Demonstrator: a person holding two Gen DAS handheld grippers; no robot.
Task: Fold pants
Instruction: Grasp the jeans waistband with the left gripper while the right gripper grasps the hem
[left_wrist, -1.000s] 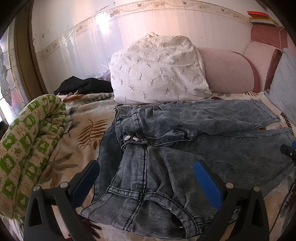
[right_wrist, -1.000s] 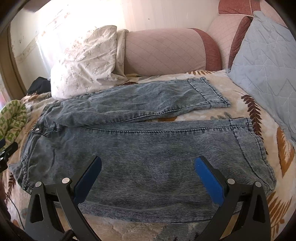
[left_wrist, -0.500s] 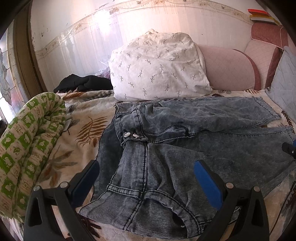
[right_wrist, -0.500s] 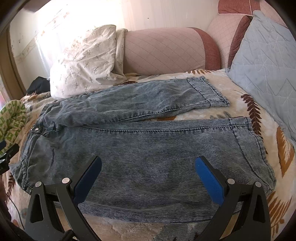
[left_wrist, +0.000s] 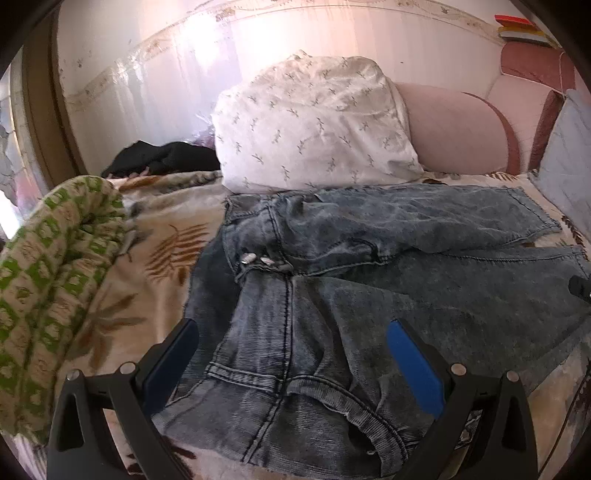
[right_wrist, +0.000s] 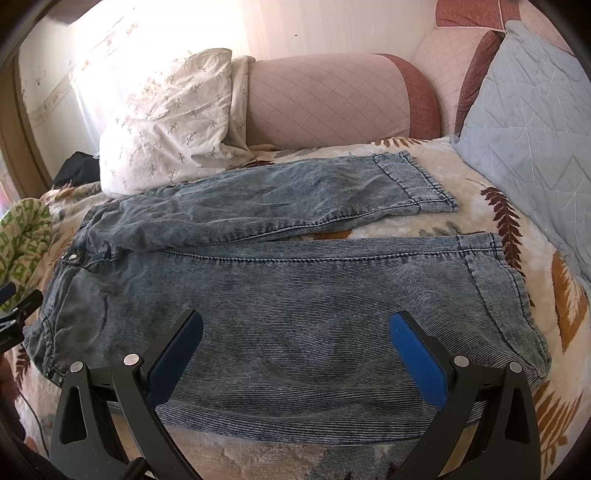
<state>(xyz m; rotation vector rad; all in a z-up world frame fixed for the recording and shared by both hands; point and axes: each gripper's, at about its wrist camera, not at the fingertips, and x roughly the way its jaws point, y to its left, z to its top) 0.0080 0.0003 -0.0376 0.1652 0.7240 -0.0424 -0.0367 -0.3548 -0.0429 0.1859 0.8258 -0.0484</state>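
Lying spread flat on the bed (right_wrist: 424, 177), both legs apart: pants (right_wrist: 295, 295), ready for folding. Hovering wide open and empty over the waistband, left gripper (left_wrist: 291, 354); likewise gaping, holding nothing, right gripper (right_wrist: 295, 347) over the near leg.

The left gripper (left_wrist: 291, 354) hangs with jaws wide apart over the waist end of the jeans (left_wrist: 332, 295), which lie spread on a leaf-print blanket (left_wrist: 166, 236). A white pillow (left_wrist: 314, 125) sits beyond them, and a green-patterned cloth (left_wrist: 48, 266) is bunched on the left.
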